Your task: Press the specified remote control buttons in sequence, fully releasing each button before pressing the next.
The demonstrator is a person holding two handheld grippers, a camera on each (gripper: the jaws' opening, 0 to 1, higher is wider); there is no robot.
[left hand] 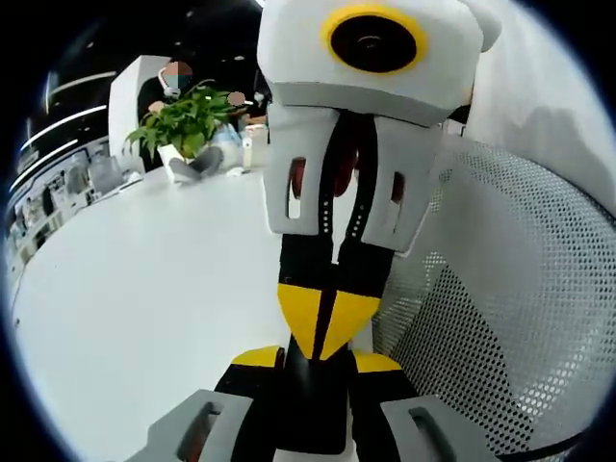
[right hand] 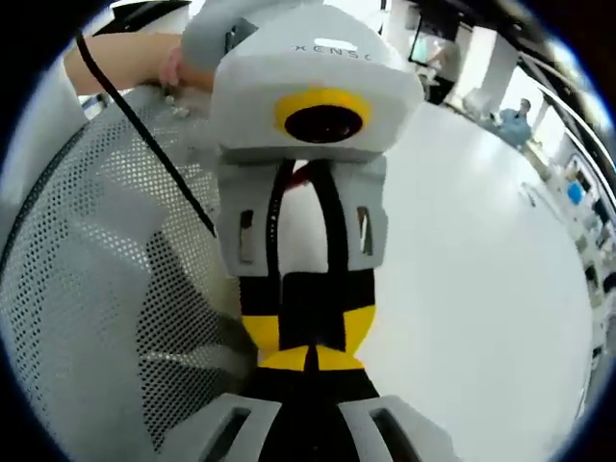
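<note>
In the left gripper view my right gripper (left hand: 327, 325) points back at me from above. It has a white body and black jaws, and its yellow tips are pressed together into a point. That point meets the yellow tips of my left gripper (left hand: 318, 359). The right gripper view has the same meeting mirrored. There my left gripper (right hand: 308, 339) hangs from the top with its yellow tips side by side and only a thin seam between them. It sits right against my right gripper (right hand: 310, 377). Neither gripper holds anything.
A white table (left hand: 144, 289) spreads out under both grippers. A white mesh chair back (left hand: 500, 318) stands close beside them, also seen as mesh (right hand: 96, 289). A potted plant (left hand: 188, 120) and a seated person are at the table's far end. A hand (right hand: 178, 65) and a black cable (right hand: 154, 144) are at the top left.
</note>
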